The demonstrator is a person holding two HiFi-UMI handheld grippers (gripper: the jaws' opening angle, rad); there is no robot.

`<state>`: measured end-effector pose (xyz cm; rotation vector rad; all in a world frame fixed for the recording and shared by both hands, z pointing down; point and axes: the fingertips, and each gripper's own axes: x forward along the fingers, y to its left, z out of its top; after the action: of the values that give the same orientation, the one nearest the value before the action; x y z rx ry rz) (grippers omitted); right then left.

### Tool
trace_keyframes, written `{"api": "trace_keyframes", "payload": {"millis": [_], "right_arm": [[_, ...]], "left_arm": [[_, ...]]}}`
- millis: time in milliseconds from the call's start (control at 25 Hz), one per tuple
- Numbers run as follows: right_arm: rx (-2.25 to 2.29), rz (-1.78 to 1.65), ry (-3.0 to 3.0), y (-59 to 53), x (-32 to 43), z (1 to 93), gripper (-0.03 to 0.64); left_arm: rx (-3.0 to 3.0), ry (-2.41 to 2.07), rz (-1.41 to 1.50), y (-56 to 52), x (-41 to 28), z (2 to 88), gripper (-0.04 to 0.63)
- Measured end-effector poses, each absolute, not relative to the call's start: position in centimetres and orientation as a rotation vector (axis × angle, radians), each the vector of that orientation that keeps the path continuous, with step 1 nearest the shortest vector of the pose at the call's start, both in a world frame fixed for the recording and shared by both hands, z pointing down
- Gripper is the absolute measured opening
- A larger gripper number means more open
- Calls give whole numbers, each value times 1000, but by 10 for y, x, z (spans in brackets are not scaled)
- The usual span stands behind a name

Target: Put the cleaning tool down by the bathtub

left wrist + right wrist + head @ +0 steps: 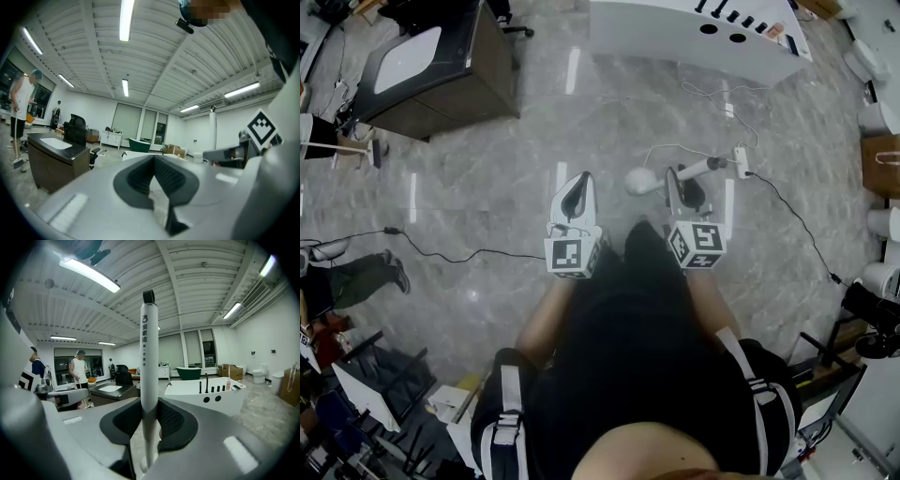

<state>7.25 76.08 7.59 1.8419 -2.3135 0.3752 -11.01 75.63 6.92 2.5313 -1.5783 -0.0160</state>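
Note:
The cleaning tool (698, 170) is a white stick with a round white head (639, 181). In the head view it lies crosswise over the marble floor, with my right gripper (675, 178) shut on its handle. In the right gripper view the handle (149, 357) stands upright, pinched between the dark pads (176, 420) of the right gripper (149, 405). The white bathtub (675, 37) stands ahead of me; its side with black taps (206, 397) is right of the handle. My left gripper (578, 180) is level beside the right one. The left gripper (153, 158) is shut with its tips together, empty.
A dark vanity cabinet with a white basin (431, 66) stands far left. Cables (441, 251) and a power strip (741, 161) lie on the floor. White toilets (881, 117) and a cardboard box (883, 164) line the right edge. A person's legs (356, 277) show at the left.

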Motion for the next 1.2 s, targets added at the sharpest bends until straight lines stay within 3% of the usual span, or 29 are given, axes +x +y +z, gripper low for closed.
{"api": "trace_keyframes", "payload": {"millis": [440,1200], "right_arm": [[1813,375,-2336,689,79,87,91],[1712,343,-2392,411,152,89,91]], "left_arm": [[2532,-1552,18,690,-92,86,8],[2492,-1639,52,420,-4,85,8]]}}
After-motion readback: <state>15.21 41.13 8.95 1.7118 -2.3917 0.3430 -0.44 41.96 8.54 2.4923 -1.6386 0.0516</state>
